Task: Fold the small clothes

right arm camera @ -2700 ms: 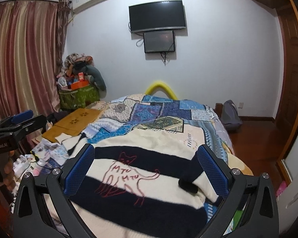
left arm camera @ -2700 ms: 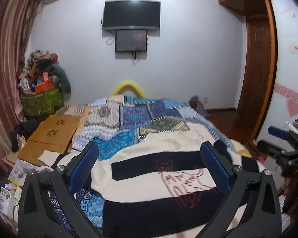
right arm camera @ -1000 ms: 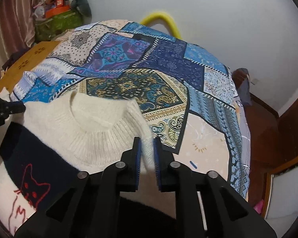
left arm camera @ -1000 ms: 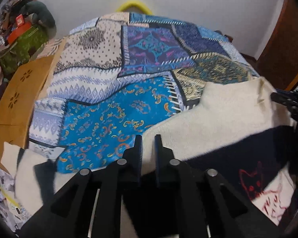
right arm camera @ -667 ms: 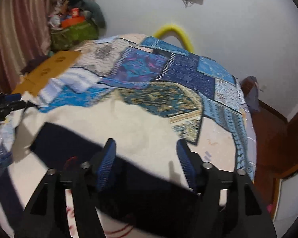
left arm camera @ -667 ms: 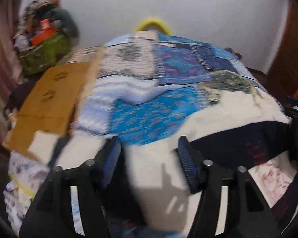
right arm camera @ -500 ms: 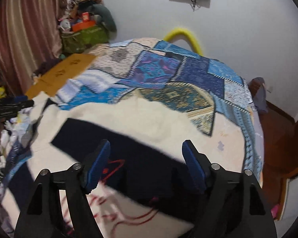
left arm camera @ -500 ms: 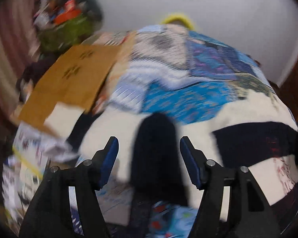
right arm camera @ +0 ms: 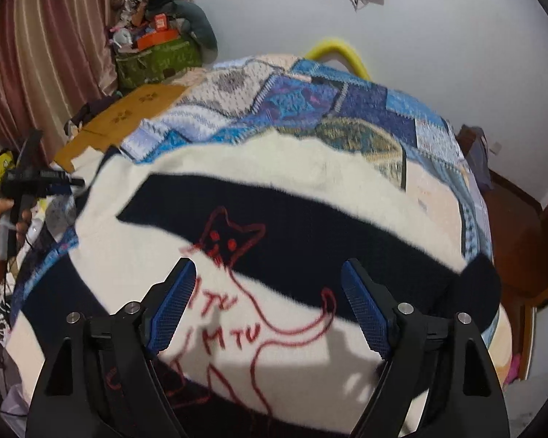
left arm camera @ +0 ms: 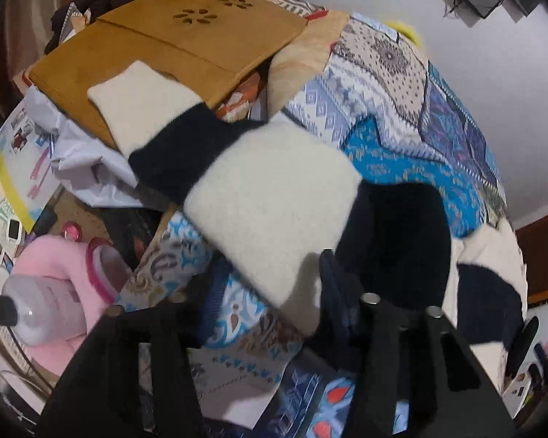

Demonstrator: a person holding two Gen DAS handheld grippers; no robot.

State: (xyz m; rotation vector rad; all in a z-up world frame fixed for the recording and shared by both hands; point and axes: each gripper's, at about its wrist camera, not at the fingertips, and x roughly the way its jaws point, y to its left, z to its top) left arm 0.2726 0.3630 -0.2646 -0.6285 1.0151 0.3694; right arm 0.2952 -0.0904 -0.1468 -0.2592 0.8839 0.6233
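Below and ahead of the left gripper (left arm camera: 270, 292), in the left wrist view, the sweater (left arm camera: 274, 204) is seen with one sleeve (left arm camera: 171, 135) stretched away toward the upper left. The sleeve is banded cream, black and cream, and its cream cuff rests on a wooden board (left arm camera: 186, 33) beside the bed. The lower edge of the wide cream sleeve band lies between the two dark fingers (left arm camera: 332, 292). The jaws are partly open and are closing; whether the pads press on the knit cannot be told, because the near finger is blurred and dark. The patterned bedspread (left arm camera: 402, 102) is visible under and beyond the sleeve. A pink cushion (left arm camera: 69, 266) and a pale bottle (left arm camera: 40, 310) lie off the bed at lower left.

Across the right wrist view, the sweater (right arm camera: 274, 197) body is spread flat on the bedspread (right arm camera: 328, 106), with a black band across the chest and a red outlined cat (right arm camera: 233, 241) below it. The right gripper (right arm camera: 270, 310) is held over the cream area that carries the red lettering. Its blue-padded jaws stand wide and are opening further; nothing is gripped between them, and the pads appear apart from the fabric. At the left edge, the left gripper (right arm camera: 58, 182) is seen in a hand (right arm camera: 7, 215) at the sweater's far sleeve side.
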